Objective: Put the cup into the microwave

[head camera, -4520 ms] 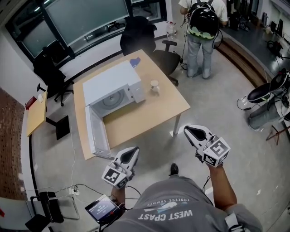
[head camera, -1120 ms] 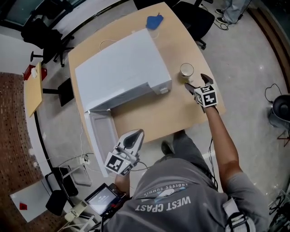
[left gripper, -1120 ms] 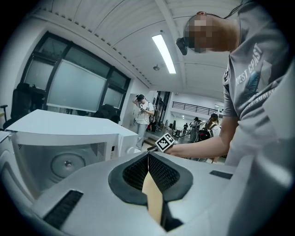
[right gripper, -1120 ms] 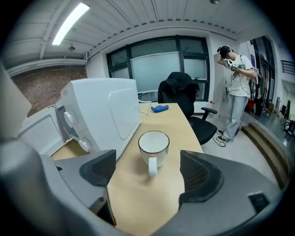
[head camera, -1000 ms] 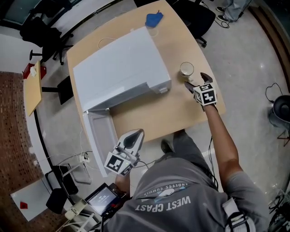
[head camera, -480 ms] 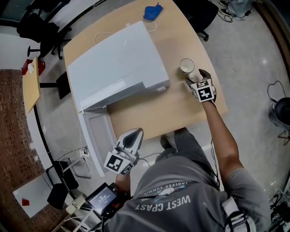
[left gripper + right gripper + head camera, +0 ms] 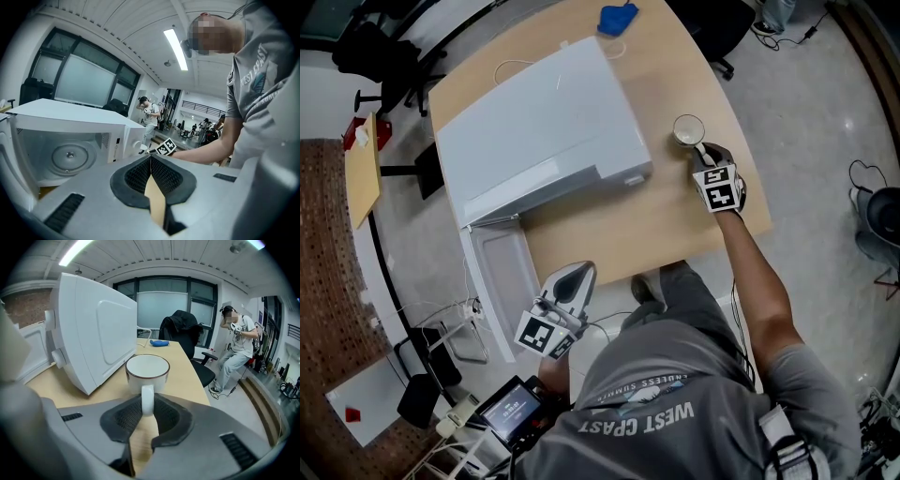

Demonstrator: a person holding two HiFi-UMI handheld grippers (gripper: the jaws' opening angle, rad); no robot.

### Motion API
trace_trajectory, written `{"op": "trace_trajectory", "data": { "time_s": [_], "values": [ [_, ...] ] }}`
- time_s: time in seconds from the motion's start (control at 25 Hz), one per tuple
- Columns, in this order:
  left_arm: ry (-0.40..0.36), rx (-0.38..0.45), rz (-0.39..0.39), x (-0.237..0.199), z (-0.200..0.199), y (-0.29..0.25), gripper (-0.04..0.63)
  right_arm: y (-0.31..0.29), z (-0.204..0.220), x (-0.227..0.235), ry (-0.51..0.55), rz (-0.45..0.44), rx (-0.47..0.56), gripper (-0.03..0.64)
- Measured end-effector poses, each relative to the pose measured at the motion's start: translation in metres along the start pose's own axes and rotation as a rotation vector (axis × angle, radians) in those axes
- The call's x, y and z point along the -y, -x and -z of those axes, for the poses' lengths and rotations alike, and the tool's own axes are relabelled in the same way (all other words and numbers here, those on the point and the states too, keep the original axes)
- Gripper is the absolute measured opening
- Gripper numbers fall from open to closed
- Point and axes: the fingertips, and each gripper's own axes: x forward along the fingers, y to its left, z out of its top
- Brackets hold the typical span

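Observation:
A white cup [image 7: 688,129] with a dark rim stands on the wooden table [image 7: 675,220], to the right of the white microwave [image 7: 539,117]. The microwave door [image 7: 502,272] hangs open at the table's left edge. My right gripper [image 7: 704,156] reaches the cup from the near side. In the right gripper view its jaws are closing, and the pads [image 7: 123,418] press on the cup's handle [image 7: 147,401] on both sides. My left gripper [image 7: 577,276] is held off the table's near edge. There its jaws [image 7: 151,161] are shut and empty, facing the open microwave cavity [image 7: 70,157].
A blue cloth [image 7: 619,17] lies at the table's far end, and a white cable [image 7: 517,67] runs behind the microwave. A black office chair [image 7: 180,333] stands beyond the table. A person [image 7: 236,350] stands farther off to the right. A small side table [image 7: 362,169] stands at left.
My right gripper has come down and forward to the cup, and its jaws have gone from wide open to closed around the handle. The left gripper has stayed where it was.

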Motion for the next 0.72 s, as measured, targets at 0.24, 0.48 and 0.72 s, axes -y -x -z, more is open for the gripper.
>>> {"op": "trace_trajectory", "data": {
  "time_s": [0.24,0.48,0.72],
  "values": [
    [-0.008,0.003,-0.002,0.001,-0.002,0.004,0.021,0.012,0.0,0.0,-0.06,0.036,0.096,0.072],
    [-0.021,0.013,0.006,0.006,-0.005,0.01,0.02,0.035,-0.01,0.003,-0.053,0.045,0.138,0.072],
    [-0.044,0.033,0.028,0.015,-0.011,0.018,0.02,0.069,-0.028,0.003,-0.043,0.067,0.179,0.072]
  ]
}}
